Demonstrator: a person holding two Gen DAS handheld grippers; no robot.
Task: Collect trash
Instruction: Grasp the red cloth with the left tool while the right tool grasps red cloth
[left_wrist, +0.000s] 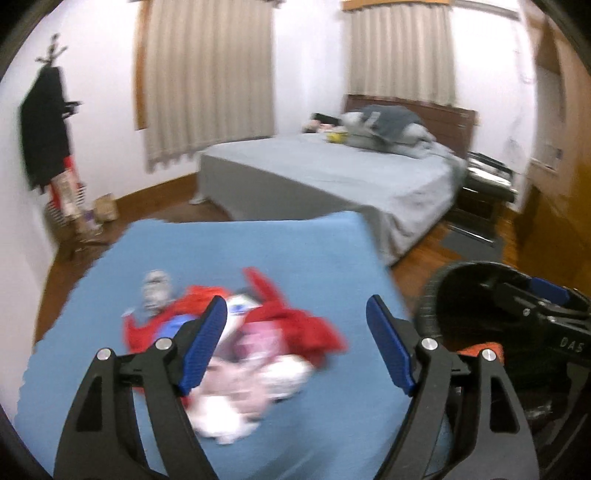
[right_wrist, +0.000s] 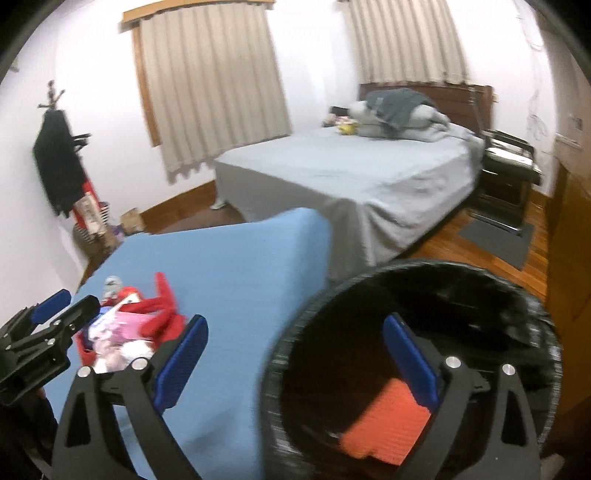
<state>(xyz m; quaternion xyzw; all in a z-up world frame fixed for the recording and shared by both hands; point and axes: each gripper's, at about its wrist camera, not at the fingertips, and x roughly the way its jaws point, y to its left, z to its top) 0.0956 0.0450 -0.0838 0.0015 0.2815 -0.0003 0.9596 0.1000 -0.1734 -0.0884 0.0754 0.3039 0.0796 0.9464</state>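
Left gripper (left_wrist: 295, 336) open above trash pile (left_wrist: 258, 354); right gripper (right_wrist: 295, 362) open over bin (right_wrist: 424, 280).

Left gripper (left_wrist: 295, 343) over a trash pile (left_wrist: 236, 354) on a blue mat (left_wrist: 229, 251)

Its jaws stand apart with nothing gripped; the blurred red, pink and white pile lies beneath, toward the left finger. A black bin (left_wrist: 454, 291) sits right, with the right gripper (left_wrist: 535, 295) over it; a grey bed (left_wrist: 325, 170) stands far.

Bedroom behind the blue-covered table (left_wrist: 258, 251)

A grey bed (left_wrist: 332, 173) with a heap of bedding (left_wrist: 388, 129) at its headboard end stands under beige curtains (left_wrist: 207, 74); a coat stand (left_wrist: 48, 129) with dark clothing fills the left corner, perhaps with a basket below.
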